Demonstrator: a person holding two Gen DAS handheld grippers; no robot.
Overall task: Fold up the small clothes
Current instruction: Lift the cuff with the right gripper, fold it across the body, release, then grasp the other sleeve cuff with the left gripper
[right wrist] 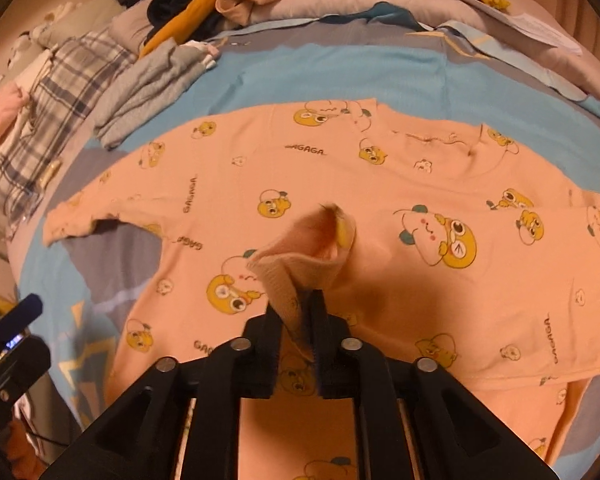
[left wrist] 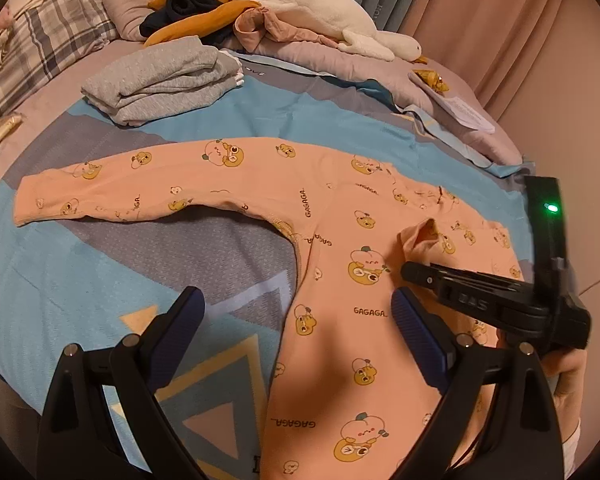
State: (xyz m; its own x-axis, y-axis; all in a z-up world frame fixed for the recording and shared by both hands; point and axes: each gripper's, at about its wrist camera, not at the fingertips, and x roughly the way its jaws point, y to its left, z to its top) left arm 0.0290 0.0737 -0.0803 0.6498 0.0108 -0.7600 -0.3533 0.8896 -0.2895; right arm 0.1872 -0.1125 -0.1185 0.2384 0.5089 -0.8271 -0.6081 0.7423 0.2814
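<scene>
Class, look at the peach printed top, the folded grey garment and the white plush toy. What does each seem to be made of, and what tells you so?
Peach printed top: probably soft cotton knit, matte; ribbed cuff.
Folded grey garment: likely thicker jersey; speckled, matte, bulky folds.
White plush toy: apparently plush fabric; fuzzy, padded shape.

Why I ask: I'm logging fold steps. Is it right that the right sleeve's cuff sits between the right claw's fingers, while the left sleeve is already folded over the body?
Not quite. The left sleeve lies stretched out flat on the bed, unfolded, as the left wrist view shows. The cuff does sit between the right claw's fingers.
</scene>
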